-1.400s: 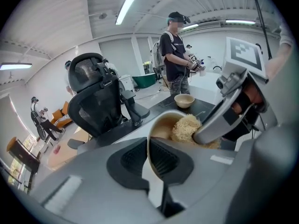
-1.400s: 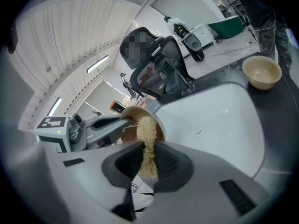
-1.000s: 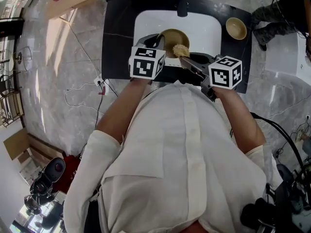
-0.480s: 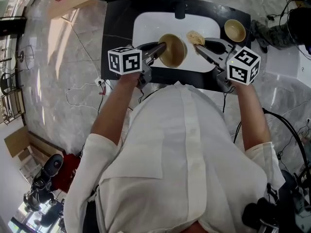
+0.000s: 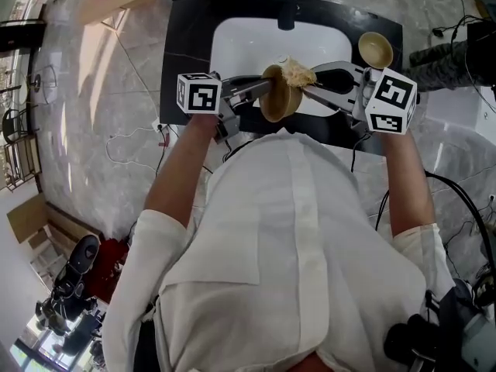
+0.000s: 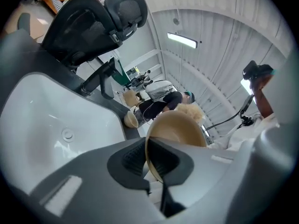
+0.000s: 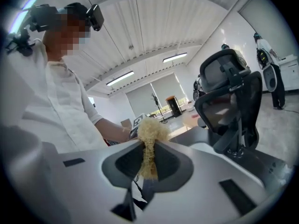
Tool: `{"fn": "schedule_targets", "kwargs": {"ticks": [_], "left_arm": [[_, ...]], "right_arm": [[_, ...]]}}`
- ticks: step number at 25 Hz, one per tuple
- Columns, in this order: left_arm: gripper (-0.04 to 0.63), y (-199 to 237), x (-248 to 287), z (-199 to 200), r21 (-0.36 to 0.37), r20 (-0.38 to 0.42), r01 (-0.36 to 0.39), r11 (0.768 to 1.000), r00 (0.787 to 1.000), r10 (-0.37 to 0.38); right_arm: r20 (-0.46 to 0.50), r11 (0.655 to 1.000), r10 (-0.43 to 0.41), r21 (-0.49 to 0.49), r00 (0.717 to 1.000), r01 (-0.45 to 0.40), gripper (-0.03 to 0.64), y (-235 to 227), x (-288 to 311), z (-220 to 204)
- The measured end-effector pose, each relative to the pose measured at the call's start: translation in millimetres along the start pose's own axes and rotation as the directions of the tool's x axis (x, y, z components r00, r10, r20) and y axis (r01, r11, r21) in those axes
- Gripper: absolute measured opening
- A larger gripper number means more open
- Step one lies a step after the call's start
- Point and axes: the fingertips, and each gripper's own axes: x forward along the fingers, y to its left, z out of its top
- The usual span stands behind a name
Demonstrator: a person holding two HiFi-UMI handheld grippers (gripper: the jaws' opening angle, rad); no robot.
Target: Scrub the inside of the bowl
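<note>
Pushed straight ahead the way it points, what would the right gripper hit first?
Most likely the bowl, held tilted by the left gripper: the scrubber in the right gripper sits right by its rim. Depth is hard to judge.

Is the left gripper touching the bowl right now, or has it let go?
Touching. The left gripper view shows the left gripper with its jaws closed on the rim of the bowl, and the bowl's wall is clamped between them.

Two tan round bowls: a tilted bowl (image 5: 277, 103), an upright bowl (image 5: 375, 49). One pale fibrous scrubbing pad (image 5: 297, 74). One white sink basin (image 5: 240, 45). One black faucet (image 5: 288, 6). Two grippers: left gripper (image 5: 262, 86), right gripper (image 5: 308, 88).
</note>
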Motion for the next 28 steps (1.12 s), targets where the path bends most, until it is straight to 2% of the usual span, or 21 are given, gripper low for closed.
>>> {"fn": "schedule_targets", "kwargs": {"ticks": [3, 8, 14, 18, 20, 22, 26, 28], "left_arm": [[0.012, 4.5, 2.9, 1.4, -0.044, 0.022, 0.031, 0.999, 0.999, -0.030], [0.011, -2.1, 7.0, 9.4, -0.211, 0.115, 0.108, 0.972, 0.990, -0.085], [0.011, -26.9, 13.4, 21.4, -0.264, 0.205, 0.260, 0.929, 0.956, -0.210], [0.011, -37.7, 18.8, 28.2, -0.290, 0.250, 0.353, 0.890, 0.925, -0.286], [0.011, -51.0, 16.5, 30.9, -0.274, 0.247, 0.395, 0.877, 0.910, -0.332], [0.011, -62.0, 15.5, 29.3, -0.233, 0.217, 0.409, 0.882, 0.906, -0.363], [0.011, -58.3, 13.7, 19.6, -0.132, 0.104, 0.297, 0.946, 0.953, -0.285], [0.011, -59.6, 11.9, 16.9, -0.105, 0.070, 0.282, 0.954, 0.959, -0.275]], "right_arm": [[0.008, 0.998, 0.047, -0.030, 0.999, -0.046, 0.049, 10.2, -2.2, 2.4], [-0.004, 0.985, 0.152, -0.085, 0.988, -0.152, 0.048, 41.8, -1.7, 6.1], [-0.065, 0.956, 0.260, -0.120, 0.963, -0.266, 0.049, 71.4, 9.5, -10.1], [-0.142, 0.947, 0.282, -0.119, 0.949, -0.299, 0.049, 67.4, 15.1, -32.5], [-0.186, 0.945, 0.278, -0.122, 0.942, -0.303, 0.049, 65.1, 18.4, -41.0], [-0.224, 0.947, 0.269, -0.113, 0.937, -0.299, 0.049, 61.0, 19.3, -49.1], [-0.309, 0.948, 0.255, -0.106, 0.916, -0.300, 0.049, 53.6, 19.2, -62.3], [-0.353, 0.953, 0.223, -0.117, 0.909, -0.279, 0.049, 46.0, 17.2, -66.8]]}}
